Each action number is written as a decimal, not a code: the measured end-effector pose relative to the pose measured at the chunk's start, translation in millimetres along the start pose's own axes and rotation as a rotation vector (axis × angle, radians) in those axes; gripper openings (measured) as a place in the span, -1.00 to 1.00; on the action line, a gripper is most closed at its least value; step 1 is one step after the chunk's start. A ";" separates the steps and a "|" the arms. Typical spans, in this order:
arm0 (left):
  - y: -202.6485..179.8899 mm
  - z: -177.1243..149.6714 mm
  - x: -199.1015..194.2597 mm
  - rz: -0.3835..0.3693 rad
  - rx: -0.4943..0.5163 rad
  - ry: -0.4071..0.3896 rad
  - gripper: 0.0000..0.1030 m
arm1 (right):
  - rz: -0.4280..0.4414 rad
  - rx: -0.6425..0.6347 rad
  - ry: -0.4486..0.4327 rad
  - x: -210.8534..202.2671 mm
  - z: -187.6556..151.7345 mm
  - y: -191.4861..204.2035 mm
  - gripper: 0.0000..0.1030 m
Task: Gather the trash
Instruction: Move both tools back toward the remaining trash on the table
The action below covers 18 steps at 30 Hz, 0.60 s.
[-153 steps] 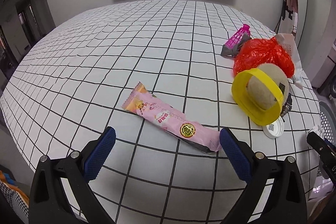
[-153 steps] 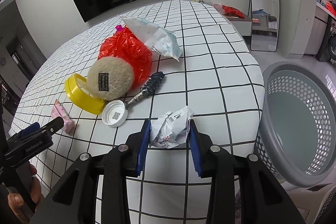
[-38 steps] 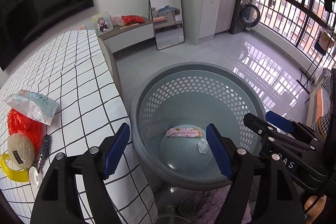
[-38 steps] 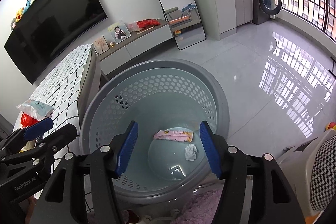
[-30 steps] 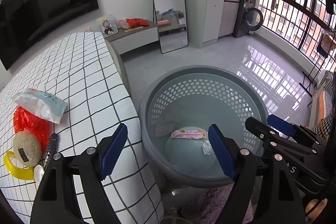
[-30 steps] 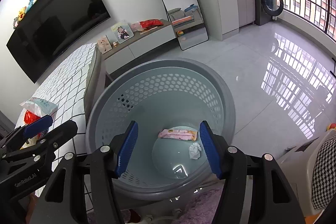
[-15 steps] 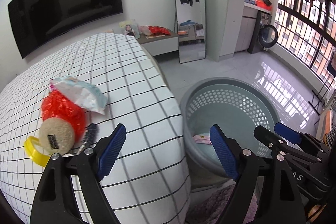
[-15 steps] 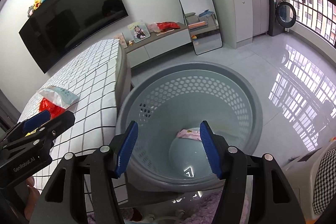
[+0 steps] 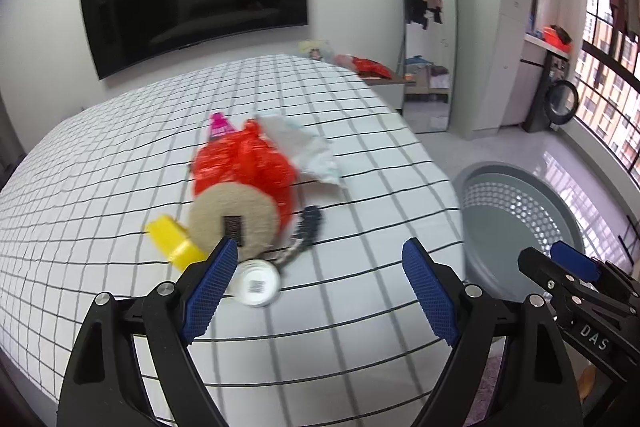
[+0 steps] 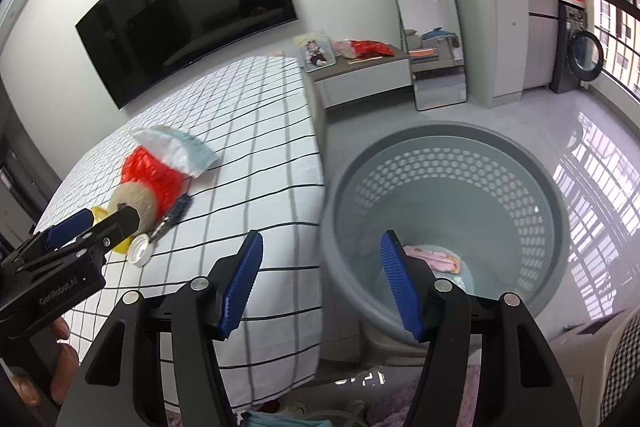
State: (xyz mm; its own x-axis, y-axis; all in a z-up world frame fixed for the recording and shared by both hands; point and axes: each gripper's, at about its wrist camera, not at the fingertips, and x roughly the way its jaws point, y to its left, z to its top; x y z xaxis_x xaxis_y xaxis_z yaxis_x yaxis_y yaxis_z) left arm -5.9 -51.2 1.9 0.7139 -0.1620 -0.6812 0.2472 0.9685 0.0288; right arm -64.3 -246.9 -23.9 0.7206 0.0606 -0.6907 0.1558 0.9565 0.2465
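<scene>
The left tongs [image 9: 316, 287] have just been opening and stand wide with nothing between the pads, hanging above the bed [image 9: 120, 187] with its checked sheet. The right tongs [image 10: 320, 283] gape about half way, also empty, over the bed's edge and the grey basket [image 10: 444, 143]. The basket stands on the floor just beside the bed; a pink wrapper [image 10: 436, 259] lies at its bottom. On the bed, well apart from the basket, a red plastic bag [image 9: 244, 163] touches a white pouch [image 9: 308, 151], a beige round pad [image 9: 234, 215], a yellow ring [image 9: 172, 239] and a white cap [image 9: 256, 283].
</scene>
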 end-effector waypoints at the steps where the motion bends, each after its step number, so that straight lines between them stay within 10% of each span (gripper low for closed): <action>1: 7.9 -1.1 -0.4 0.011 -0.011 -0.001 0.61 | 0.005 -0.011 0.003 2.8 -0.4 7.3 0.15; 18: 103.2 -23.4 2.6 0.159 -0.143 0.017 0.61 | 0.086 -0.152 0.053 35.4 -7.5 89.6 0.15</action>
State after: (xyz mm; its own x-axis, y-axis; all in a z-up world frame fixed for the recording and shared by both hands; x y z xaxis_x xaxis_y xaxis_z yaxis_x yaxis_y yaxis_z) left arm 6.1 52.8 -14.0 0.7252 -0.0031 -0.6886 0.0362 0.9988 0.0336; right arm -29.8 -156.9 -31.3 0.6894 0.1553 -0.7075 -0.0121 0.9791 0.2032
